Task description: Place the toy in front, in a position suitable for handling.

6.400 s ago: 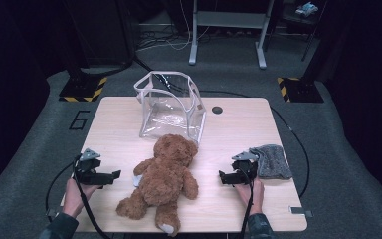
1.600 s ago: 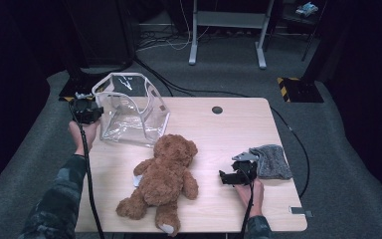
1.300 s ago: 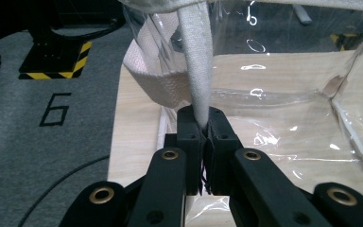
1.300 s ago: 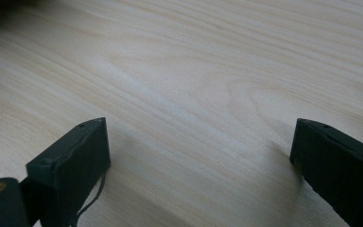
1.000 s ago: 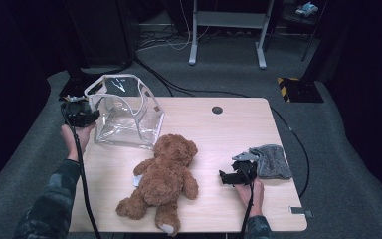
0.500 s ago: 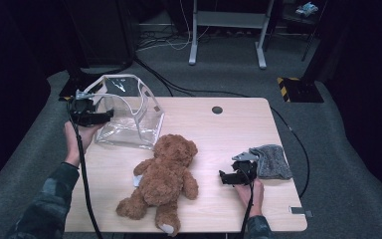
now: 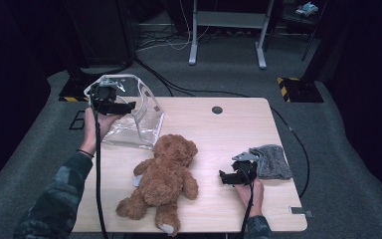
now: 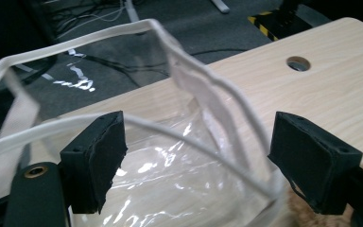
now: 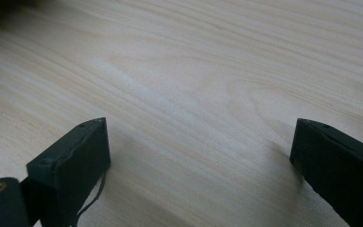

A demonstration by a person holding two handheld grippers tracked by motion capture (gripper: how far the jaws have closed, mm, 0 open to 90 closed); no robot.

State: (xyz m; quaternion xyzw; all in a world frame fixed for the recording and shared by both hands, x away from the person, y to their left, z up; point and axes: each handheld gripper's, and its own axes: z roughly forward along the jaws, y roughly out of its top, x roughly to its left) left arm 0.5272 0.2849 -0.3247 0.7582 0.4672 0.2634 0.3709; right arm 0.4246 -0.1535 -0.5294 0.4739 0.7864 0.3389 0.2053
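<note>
Left gripper (image 7: 122,106) jaws have just been opening, wide apart over the clear bag (image 7: 134,122).

Its pads straddle the bag's white-trimmed rim without pressing it; the bag, glossy see-through plastic with soft walls, sits at the table's (image 7: 219,129) far left corner, mouth gaping. Just beside it lies the teddy bear (image 7: 161,179), brown and plush, sprawled mid-table with bare wood to its right. Right gripper (image 7: 225,178) rests on the wood, jaws spread wide, nothing between them, a nubbly grey cloth (image 7: 272,162) just beside it near the right edge.
</note>
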